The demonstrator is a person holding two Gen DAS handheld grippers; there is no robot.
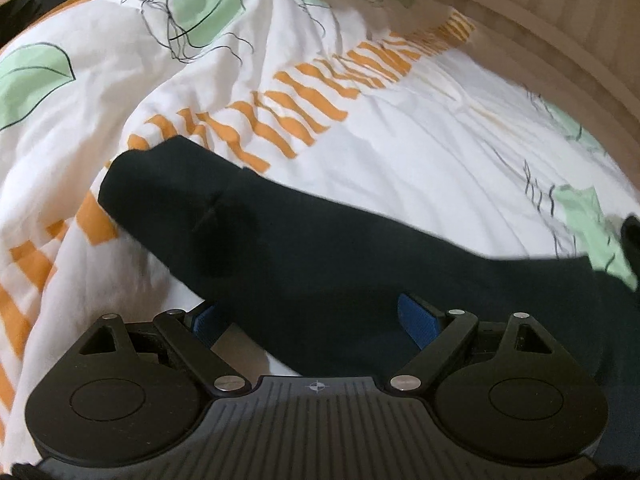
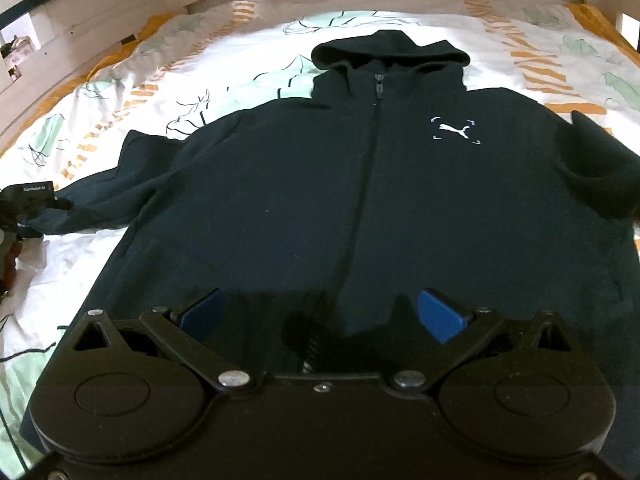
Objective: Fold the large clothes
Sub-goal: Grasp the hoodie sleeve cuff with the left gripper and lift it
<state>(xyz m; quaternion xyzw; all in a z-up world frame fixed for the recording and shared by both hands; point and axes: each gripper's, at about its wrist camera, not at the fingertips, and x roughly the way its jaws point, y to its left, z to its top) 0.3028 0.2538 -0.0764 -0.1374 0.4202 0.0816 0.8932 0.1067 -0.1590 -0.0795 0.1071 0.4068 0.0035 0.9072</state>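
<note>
Above the hoodie's [image 2: 320, 200] hem, both hand-held grippers [image 1: 316, 316] [image 2: 320, 312] spread wide, bare duvet [image 1: 400, 152] beyond the sleeve [image 1: 248, 224].

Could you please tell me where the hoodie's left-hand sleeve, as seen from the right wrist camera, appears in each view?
Left wrist view: the sleeve runs diagonally across the middle, its cuff at upper left, passing over the open left claw.
Right wrist view: it lies at the left edge, stretched outward.
Shared landmark: the white duvet with orange stripes.
</note>
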